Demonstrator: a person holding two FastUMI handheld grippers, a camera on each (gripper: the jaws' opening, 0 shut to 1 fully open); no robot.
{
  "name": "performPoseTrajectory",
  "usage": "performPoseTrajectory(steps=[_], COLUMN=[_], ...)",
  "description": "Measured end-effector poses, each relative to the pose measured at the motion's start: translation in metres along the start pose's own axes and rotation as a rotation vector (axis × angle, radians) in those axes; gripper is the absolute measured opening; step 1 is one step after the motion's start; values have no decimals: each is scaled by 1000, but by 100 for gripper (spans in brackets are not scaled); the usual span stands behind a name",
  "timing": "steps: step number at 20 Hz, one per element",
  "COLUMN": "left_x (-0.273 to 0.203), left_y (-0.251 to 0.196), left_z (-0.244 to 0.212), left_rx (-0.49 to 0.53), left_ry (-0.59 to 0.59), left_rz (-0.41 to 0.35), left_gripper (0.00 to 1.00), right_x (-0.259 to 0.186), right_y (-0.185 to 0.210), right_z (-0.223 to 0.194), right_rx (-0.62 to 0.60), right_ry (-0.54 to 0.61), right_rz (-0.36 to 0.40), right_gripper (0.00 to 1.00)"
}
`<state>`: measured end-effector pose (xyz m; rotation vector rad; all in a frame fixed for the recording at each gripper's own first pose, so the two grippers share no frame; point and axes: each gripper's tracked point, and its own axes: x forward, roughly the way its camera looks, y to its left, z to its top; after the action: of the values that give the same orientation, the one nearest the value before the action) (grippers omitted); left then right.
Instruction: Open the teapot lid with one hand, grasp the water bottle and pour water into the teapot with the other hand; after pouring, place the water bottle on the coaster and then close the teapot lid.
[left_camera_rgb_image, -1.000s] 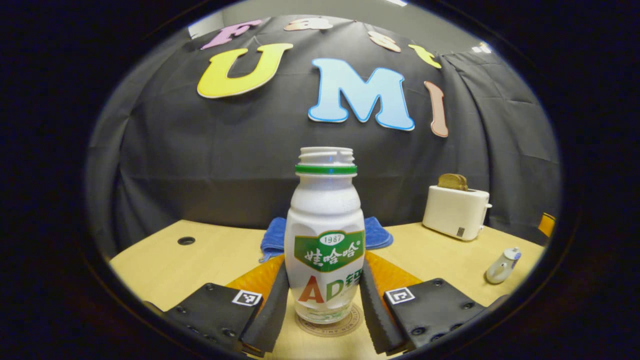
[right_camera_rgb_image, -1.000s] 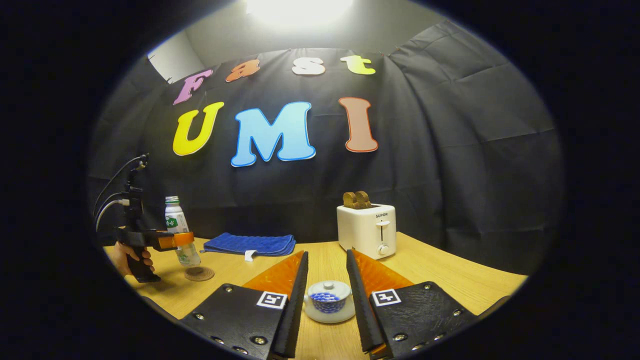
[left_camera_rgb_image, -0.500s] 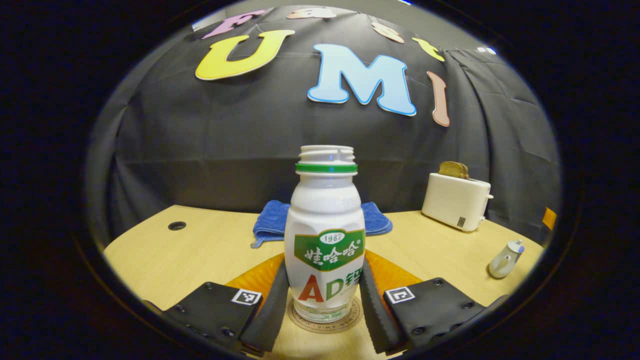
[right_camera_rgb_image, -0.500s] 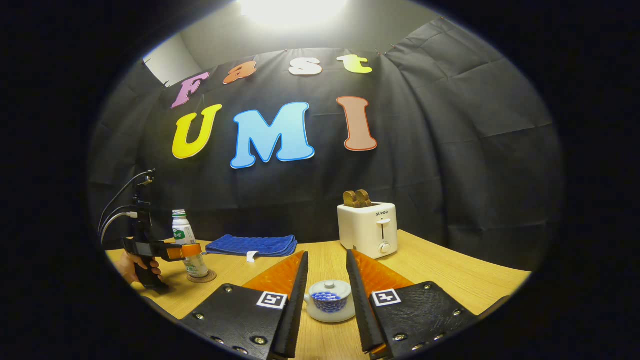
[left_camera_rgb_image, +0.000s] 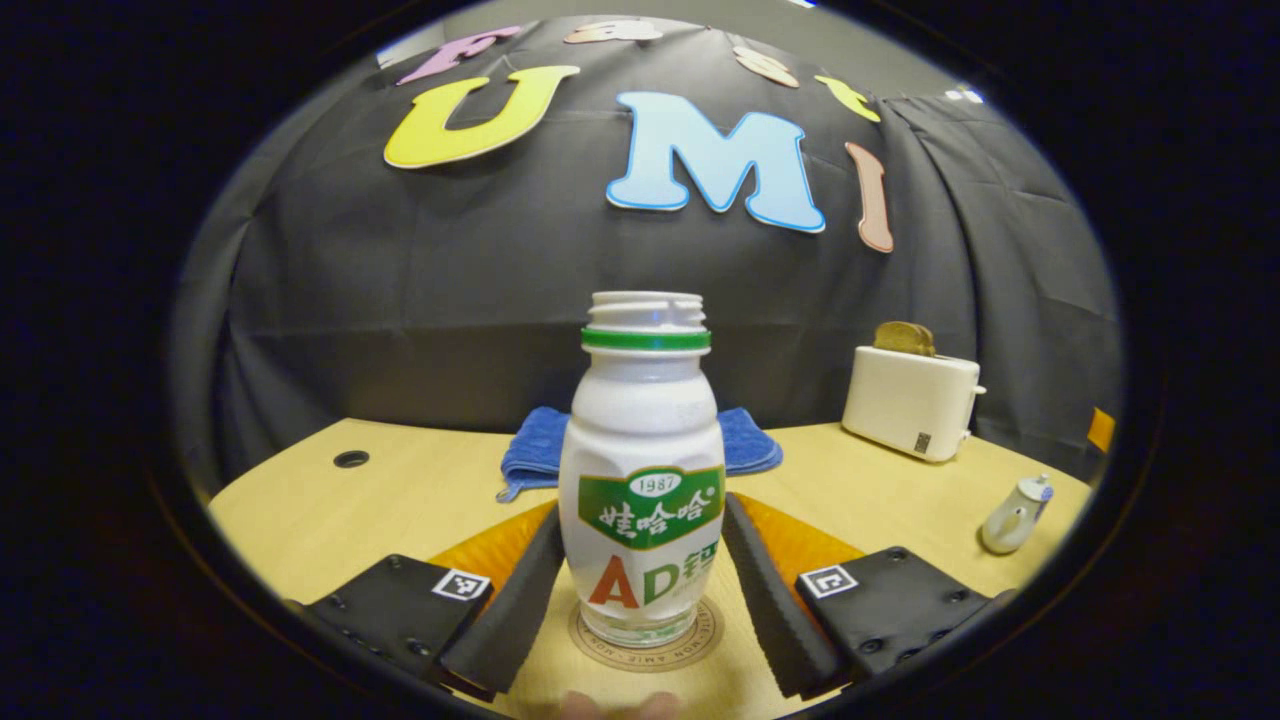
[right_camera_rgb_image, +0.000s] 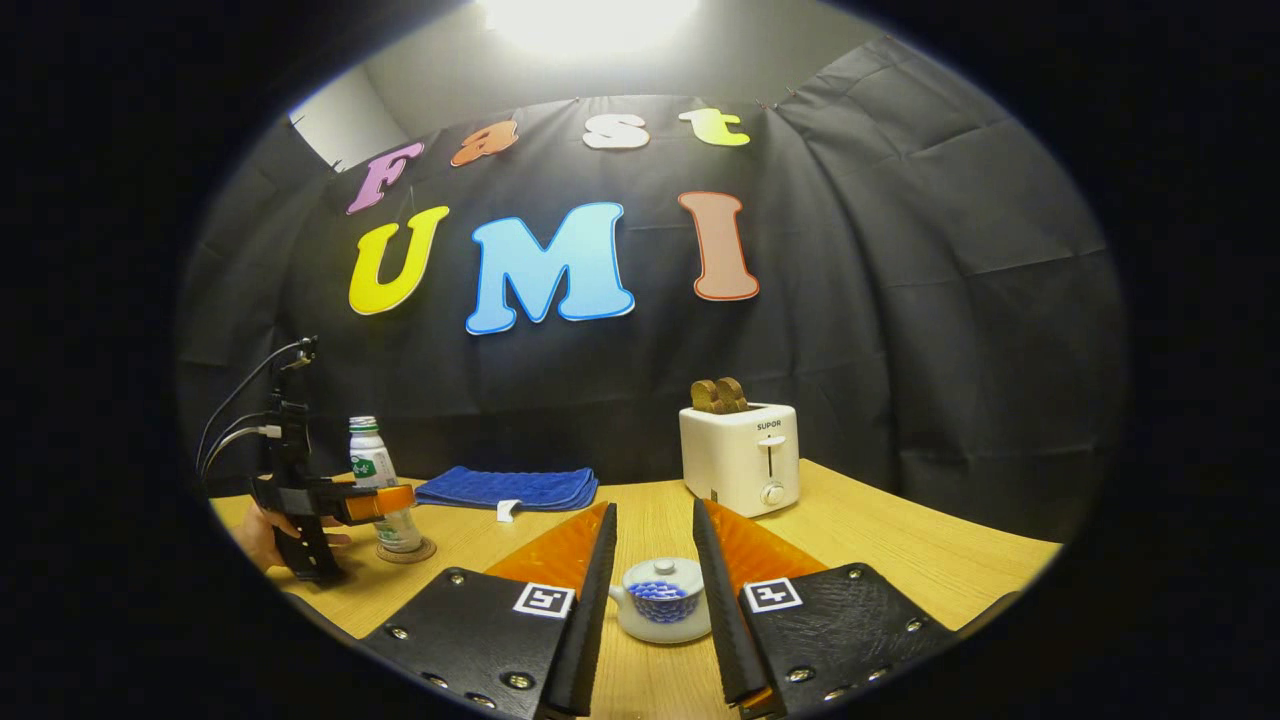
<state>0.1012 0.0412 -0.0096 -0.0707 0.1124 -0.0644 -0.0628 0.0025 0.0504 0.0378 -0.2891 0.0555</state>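
The water bottle (left_camera_rgb_image: 642, 470) stands upright on the round coaster (left_camera_rgb_image: 645, 642), at the six o'clock end of the left gripper view, between the fingers. It is a white, waisted plastic bottle with a printed band, a green neck ring and an open threaded mouth with no cap; its clear base shows at the bottom. It looks light and somewhat squeezable, smooth enough to slip, and top-heavy on so small a mat, so the wide lower body is the safest place to hold. The left gripper (left_camera_rgb_image: 645, 590) stands open, its ribbed fingers spread off both flanks with gaps showing. The coaster is thin, tan and printed around its rim.

In the right gripper view the teapot (right_camera_rgb_image: 660, 598) sits at six o'clock between the fingers of the right gripper (right_camera_rgb_image: 655, 600), which is open and not touching it. The pot is small, glossy white ceramic with a blue pattern and a knobbed lid, so probably fragile and slick; the knob is the handhold.

Beyond, on the pale wooden table (right_camera_rgb_image: 900, 555), lie a folded blue towel (right_camera_rgb_image: 508, 488) at eleven o'clock and a white toaster (right_camera_rgb_image: 742, 458) at one o'clock.
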Motion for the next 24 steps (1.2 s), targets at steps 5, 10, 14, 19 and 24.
performPoseTrajectory(steps=[5,10,14,19,24], left_x=[-4,-20,-53,-104,-125], left_y=[-1,0,-4,-20,-23], left_z=[3,8,12,6,-16], left_rx=[-1,12,27,51,0], left_ry=[-23,-44,-81,-132,-102], left_rz=[6,25,43,74,105], left_gripper=[100,99,100,100,99], right_x=[-4,-18,-37,-57,-78], right_y=[3,24,60,116,147], right_z=[3,8,-2,-26,-50], right_rx=[4,-22,-23,-44,-74], right_ry=[-6,-19,3,66,109], right_rz=[6,40,92,146,163], right_gripper=[47,47,47,74,90])
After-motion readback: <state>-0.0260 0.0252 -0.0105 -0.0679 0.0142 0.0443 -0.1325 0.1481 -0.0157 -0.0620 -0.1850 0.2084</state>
